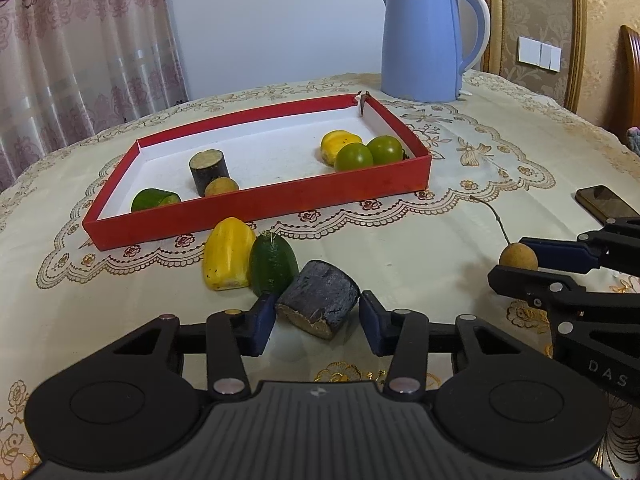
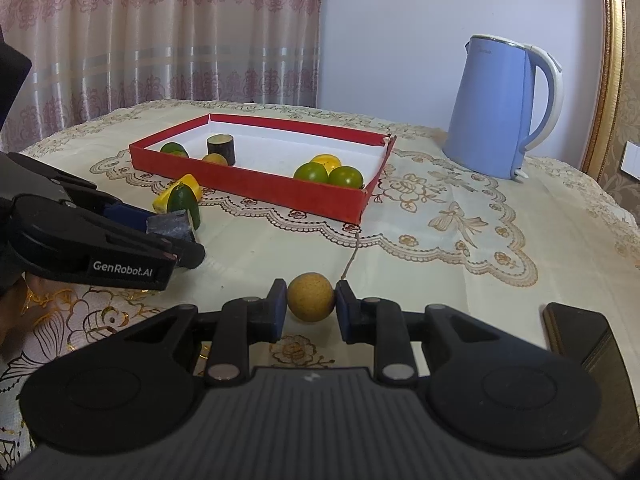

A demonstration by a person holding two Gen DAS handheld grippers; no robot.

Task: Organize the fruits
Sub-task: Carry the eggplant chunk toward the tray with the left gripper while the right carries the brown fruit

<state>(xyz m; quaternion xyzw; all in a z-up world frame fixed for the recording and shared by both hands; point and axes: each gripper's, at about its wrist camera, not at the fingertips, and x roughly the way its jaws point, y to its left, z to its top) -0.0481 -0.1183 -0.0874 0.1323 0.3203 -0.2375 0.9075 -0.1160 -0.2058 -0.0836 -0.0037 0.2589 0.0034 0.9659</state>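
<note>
We've got the dark cane chunk [image 1: 318,304] between the left gripper [image 1: 318,320] pads, long axis slanting near-to-far, left pad touching, right pad w/ a small gap, not clamped; right gripper [image 2: 311,304] is clamped on the longan [image 2: 311,297].

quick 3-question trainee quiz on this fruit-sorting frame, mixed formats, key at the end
1. True or false: the right gripper is shut on the round tan fruit.
2. How many pieces lie inside the red tray?
3. Which piece sits between the fingers of the left gripper: A) the yellow piece, B) the dark sugarcane chunk, C) the green piece?

Key:
1. True; both pads press on it, and it rests on the tablecloth.
2. Six: a green piece, a dark chunk, a small tan fruit, a yellow piece and two round green fruits.
3. B; the right-hand pad is not yet touching it.
</note>
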